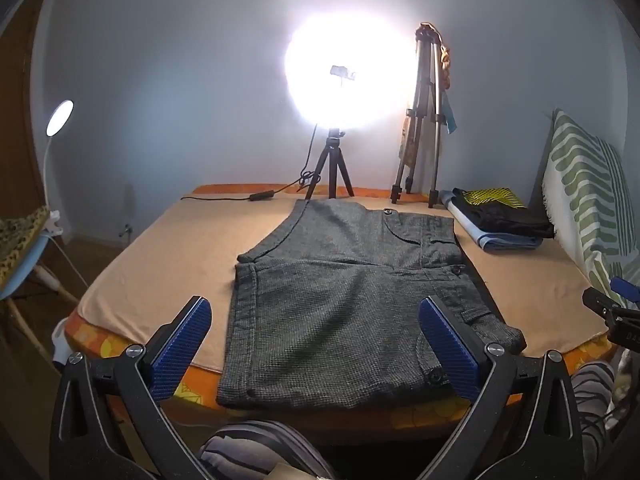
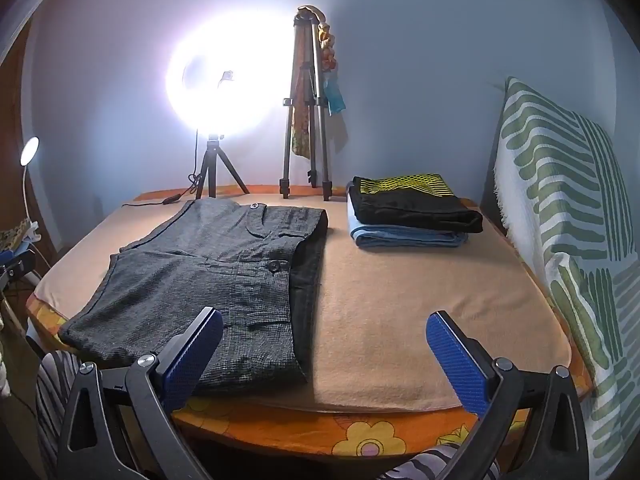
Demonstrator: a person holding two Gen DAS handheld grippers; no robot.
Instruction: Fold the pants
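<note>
Grey woven pants (image 1: 352, 292) lie flat on the peach blanket (image 1: 160, 256), one leg over the other, waistband on the right. They also show in the right wrist view (image 2: 208, 280) at left. My left gripper (image 1: 316, 320) is open and empty, held above the near end of the pants, its blue pads (image 1: 188, 344) either side. My right gripper (image 2: 324, 336) is open and empty above bare blanket (image 2: 420, 300), right of the pants; its left pad (image 2: 196, 356) overlaps the pants' near corner. The right gripper's tip shows at the left wrist view's right edge (image 1: 608, 312).
A stack of folded clothes (image 2: 412, 212), black on blue, sits at the back right. A ring light on a small tripod (image 2: 216, 148) and a tall tripod (image 2: 308, 120) stand at the back. A green-striped cushion (image 2: 568, 220) leans on the right. A chair (image 1: 20, 256) stands left.
</note>
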